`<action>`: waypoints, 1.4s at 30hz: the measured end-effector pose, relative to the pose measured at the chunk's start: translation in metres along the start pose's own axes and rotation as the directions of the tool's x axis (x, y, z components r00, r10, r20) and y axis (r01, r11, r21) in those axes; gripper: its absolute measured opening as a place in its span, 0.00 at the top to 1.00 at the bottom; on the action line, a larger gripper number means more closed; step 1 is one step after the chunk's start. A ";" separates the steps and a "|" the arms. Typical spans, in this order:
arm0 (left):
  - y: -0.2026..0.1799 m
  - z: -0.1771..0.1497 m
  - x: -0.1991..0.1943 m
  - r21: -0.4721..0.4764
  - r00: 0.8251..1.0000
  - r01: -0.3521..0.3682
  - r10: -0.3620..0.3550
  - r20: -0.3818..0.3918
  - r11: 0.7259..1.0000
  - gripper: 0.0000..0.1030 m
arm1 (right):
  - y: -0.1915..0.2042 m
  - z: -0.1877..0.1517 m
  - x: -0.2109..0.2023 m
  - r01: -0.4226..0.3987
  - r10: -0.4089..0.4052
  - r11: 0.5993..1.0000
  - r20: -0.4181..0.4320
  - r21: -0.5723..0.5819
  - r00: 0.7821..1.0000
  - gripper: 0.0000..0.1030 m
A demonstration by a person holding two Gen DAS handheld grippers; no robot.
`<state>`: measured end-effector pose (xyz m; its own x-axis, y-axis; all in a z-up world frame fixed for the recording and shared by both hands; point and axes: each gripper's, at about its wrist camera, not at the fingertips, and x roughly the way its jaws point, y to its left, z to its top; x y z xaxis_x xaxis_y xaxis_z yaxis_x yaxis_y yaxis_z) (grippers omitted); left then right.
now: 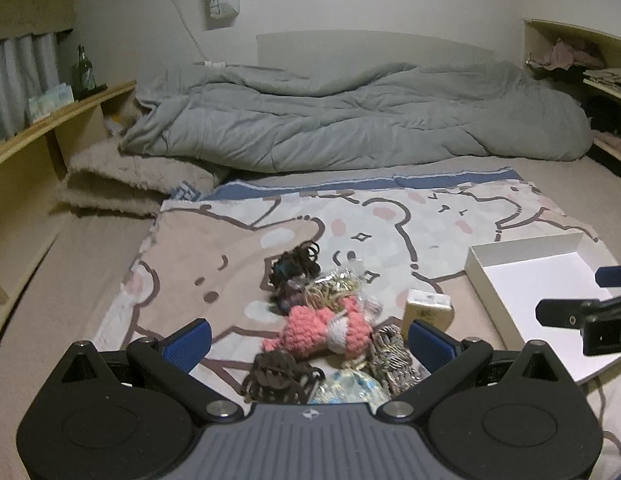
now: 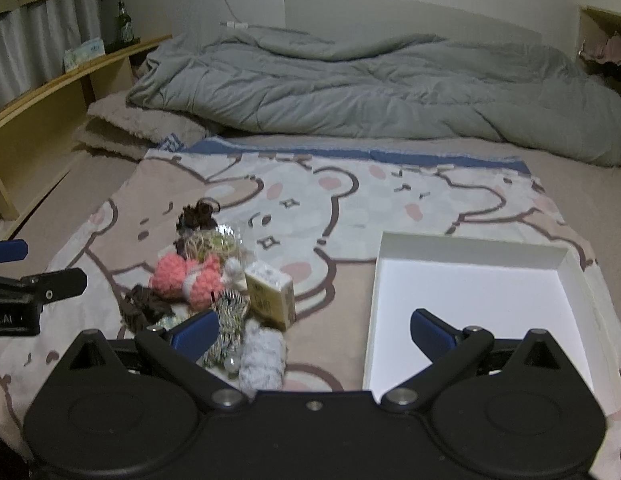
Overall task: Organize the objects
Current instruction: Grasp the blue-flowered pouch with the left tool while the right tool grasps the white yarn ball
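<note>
A pile of small items lies on the bear-print blanket [image 1: 214, 256]: a pink crocheted toy [image 1: 322, 330] [image 2: 190, 276], dark hair ties [image 1: 294, 264] [image 2: 198, 216], a brown scrunchie [image 1: 278, 376] [image 2: 144, 306], a yellow box [image 1: 428, 312] [image 2: 272, 294], a bag of rubber bands [image 1: 334, 290], a zebra-print scrunchie [image 2: 228, 320] and a grey fuzzy scrunchie [image 2: 262, 356]. An empty white box [image 1: 546, 280] [image 2: 470, 300] lies to the right. My left gripper [image 1: 308, 338] is open above the pile's near side. My right gripper [image 2: 314, 330] is open and empty, between the pile and the white box.
A crumpled grey duvet [image 1: 350, 116] [image 2: 370, 88] covers the far half of the bed. A folded beige fleece [image 1: 122, 184] lies at the far left. Wooden shelves [image 1: 50, 128] with a green bottle [image 1: 84, 68] run along the left; more shelves [image 1: 602, 80] stand at right.
</note>
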<state>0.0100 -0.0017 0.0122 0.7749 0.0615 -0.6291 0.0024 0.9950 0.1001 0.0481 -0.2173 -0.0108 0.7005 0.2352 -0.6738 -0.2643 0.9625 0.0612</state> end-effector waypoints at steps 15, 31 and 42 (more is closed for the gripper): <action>0.009 0.015 0.056 -0.093 0.992 0.029 -0.040 -0.120 0.995 0.00 | -0.002 0.025 0.047 -0.067 0.070 0.988 -0.016 0.137 0.997 0.00; -0.005 -0.030 0.132 -0.141 0.916 0.021 -0.076 -0.393 0.990 0.00 | -0.006 0.007 0.111 -0.042 0.119 0.966 -0.292 0.256 0.949 0.08; 0.004 -0.054 0.164 -0.237 0.848 0.031 -0.151 -0.507 0.971 0.07 | 0.011 -0.008 0.146 -0.098 0.151 0.985 -0.421 0.145 0.895 0.43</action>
<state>0.1032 0.0162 -0.1320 0.3362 -0.0581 -0.9400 -0.1234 0.9868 -0.1051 0.1418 -0.1738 -0.1146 0.3080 0.2987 -0.9033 -0.2329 0.9442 0.2328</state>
